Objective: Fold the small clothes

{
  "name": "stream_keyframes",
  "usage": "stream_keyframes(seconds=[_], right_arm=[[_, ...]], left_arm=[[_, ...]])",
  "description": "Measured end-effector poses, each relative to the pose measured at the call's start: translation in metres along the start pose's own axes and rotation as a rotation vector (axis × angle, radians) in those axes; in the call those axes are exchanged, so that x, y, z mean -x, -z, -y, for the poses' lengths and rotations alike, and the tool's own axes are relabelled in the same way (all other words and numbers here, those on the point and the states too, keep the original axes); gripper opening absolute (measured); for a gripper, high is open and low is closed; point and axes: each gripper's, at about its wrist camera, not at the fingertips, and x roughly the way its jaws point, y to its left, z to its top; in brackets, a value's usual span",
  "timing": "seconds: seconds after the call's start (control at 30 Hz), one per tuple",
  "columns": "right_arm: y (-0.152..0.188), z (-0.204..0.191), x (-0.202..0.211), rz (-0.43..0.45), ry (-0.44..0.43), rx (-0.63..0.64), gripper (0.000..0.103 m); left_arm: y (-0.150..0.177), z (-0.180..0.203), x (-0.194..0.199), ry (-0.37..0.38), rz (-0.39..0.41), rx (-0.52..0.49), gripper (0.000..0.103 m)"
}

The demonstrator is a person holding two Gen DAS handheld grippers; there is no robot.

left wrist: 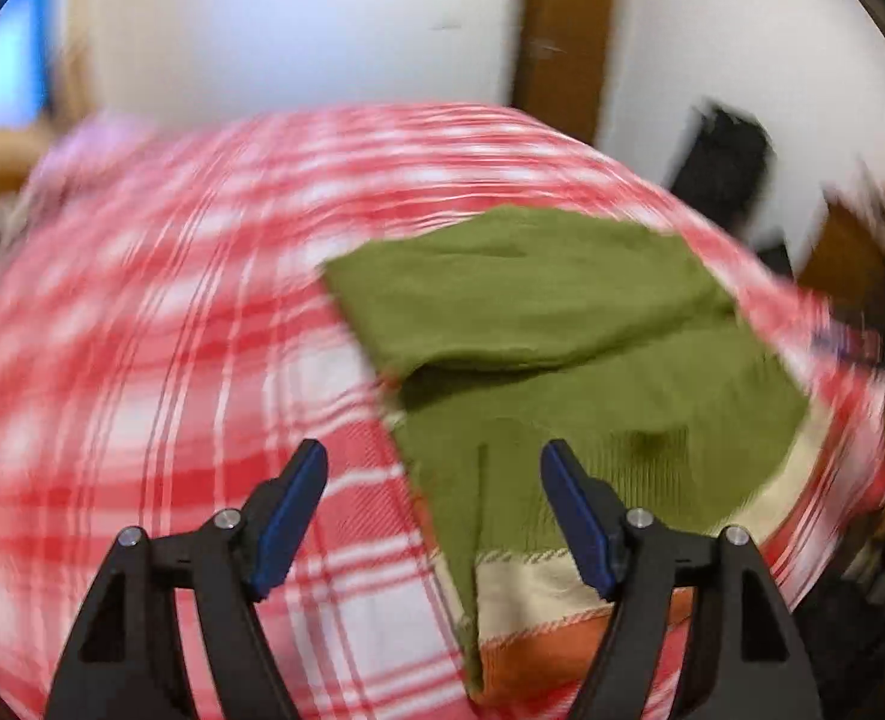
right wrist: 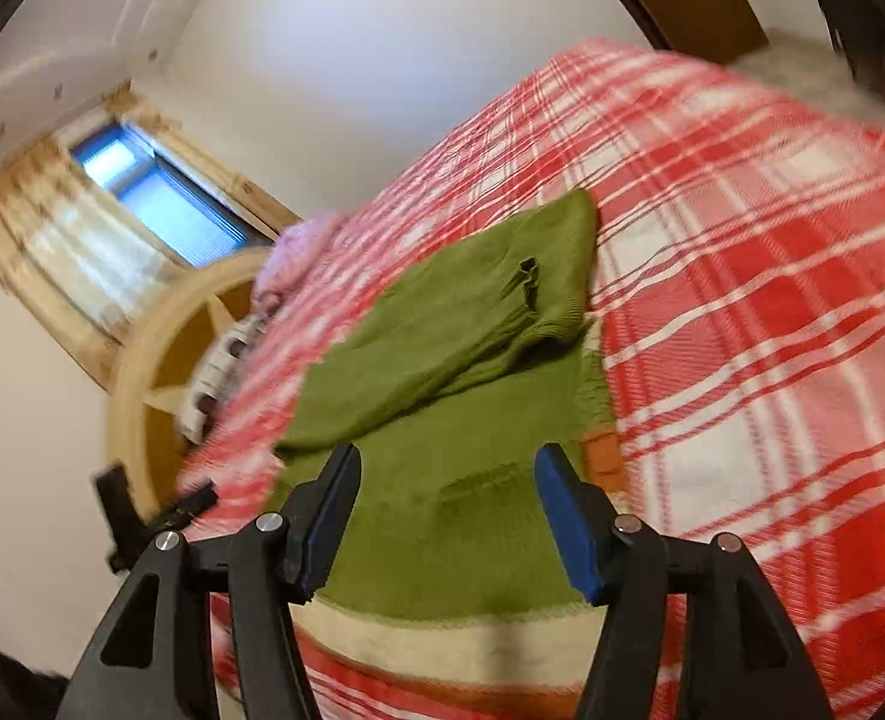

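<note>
A green knit sweater (left wrist: 562, 324) lies on a red and white plaid blanket (left wrist: 172, 360), with part of it folded over itself. Its lower edge has cream and orange bands (left wrist: 532, 576). My left gripper (left wrist: 436, 468) is open and empty, just above the sweater's near left edge. In the right wrist view the sweater (right wrist: 460, 360) lies ahead with a sleeve cuff (right wrist: 526, 276) folded on top. My right gripper (right wrist: 448, 474) is open and empty, hovering over the sweater's near part. The left view is blurred by motion.
The plaid blanket (right wrist: 772, 330) covers a bed. A pink pillow (right wrist: 298, 252) and a wooden headboard (right wrist: 160, 348) are at the far end. A window with curtains (right wrist: 142, 192) is on the wall. A dark object (left wrist: 724, 162) stands beside the bed.
</note>
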Motion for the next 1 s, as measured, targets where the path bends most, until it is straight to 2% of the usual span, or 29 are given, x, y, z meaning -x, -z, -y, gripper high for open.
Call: stream_keyframes(seconds=[0.03,0.1,0.2,0.27,0.33,0.4,0.57,0.67,0.8,0.87,1.0], right_arm=[[0.004,-0.002,0.001,-0.008,0.027,0.017,0.062],[0.009,-0.006,0.003,-0.017,0.064,0.046,0.062],[0.017,-0.015,0.005,-0.012,0.101,0.091,0.062],[0.021,-0.014,0.009,-0.001,0.122,0.112,0.062],[0.022,-0.013,0.012,0.009,0.142,0.122,0.062],[0.021,-0.009,0.013,0.005,0.178,0.13,0.062],[0.016,-0.014,-0.005,-0.038,0.202,0.226,0.062],[0.014,-0.016,-0.028,-0.081,0.252,0.289,0.062],[0.017,-0.015,-0.057,-0.14,0.267,0.363,0.062],[0.021,-0.016,-0.068,-0.161,0.31,0.404,0.062],[0.032,-0.023,-0.074,-0.161,0.354,0.497,0.06]], left_arm=[[0.0,0.008,-0.005,0.003,-0.006,-0.057,0.076],[-0.001,0.02,-0.019,0.015,-0.04,-0.111,0.076],[-0.002,0.033,-0.042,0.014,-0.089,-0.129,0.076],[0.0,0.034,-0.054,0.001,-0.125,-0.112,0.076],[0.002,0.033,-0.062,0.025,-0.156,-0.071,0.073],[0.008,0.031,-0.068,0.057,-0.185,-0.024,0.061],[0.013,0.039,-0.059,0.065,-0.151,-0.009,0.054],[0.013,0.036,-0.059,0.071,-0.145,0.017,0.054],[0.012,0.032,-0.059,0.1,-0.136,0.048,0.054],[0.011,0.033,-0.06,0.102,-0.139,0.042,0.054],[0.009,0.032,-0.061,0.111,-0.144,0.055,0.056]])
